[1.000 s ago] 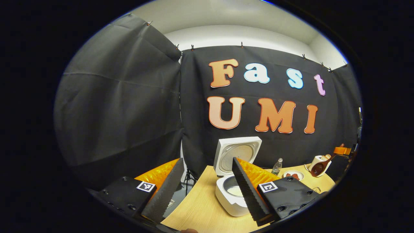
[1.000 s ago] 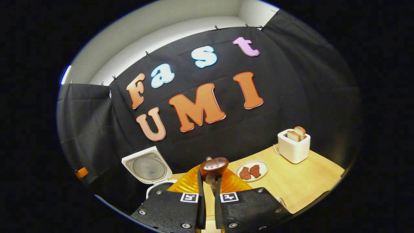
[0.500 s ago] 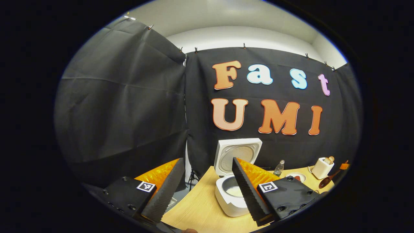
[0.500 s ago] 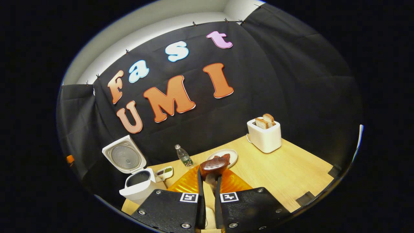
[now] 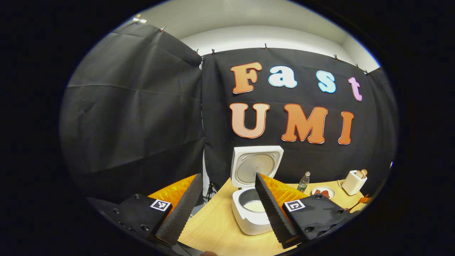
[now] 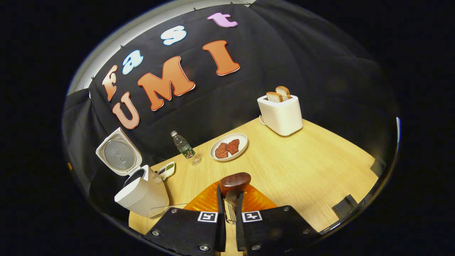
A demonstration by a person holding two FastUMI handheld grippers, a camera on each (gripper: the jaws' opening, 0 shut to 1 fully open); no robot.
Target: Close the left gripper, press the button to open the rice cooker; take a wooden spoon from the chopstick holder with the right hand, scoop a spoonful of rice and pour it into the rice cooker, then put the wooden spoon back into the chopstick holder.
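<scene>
Having been swung down from the rice cooker (lid up), the wooden spoon is kept clamped in the right hand-held gripper; the left hand-held gripper is held wide; return to the holder is judged next.

The left gripper view looks forward from low over the near left end of the pale wooden worktop, facing the booth's back wall, with the white rice cooker with its raised lid close ahead. The right gripper view looks down from higher up and is tilted, facing the same wall across the worktop. Both take in the rice cooker, the small clear plastic bottle, the white plate of reddish pieces and the white toaster holding bread slices.
</scene>
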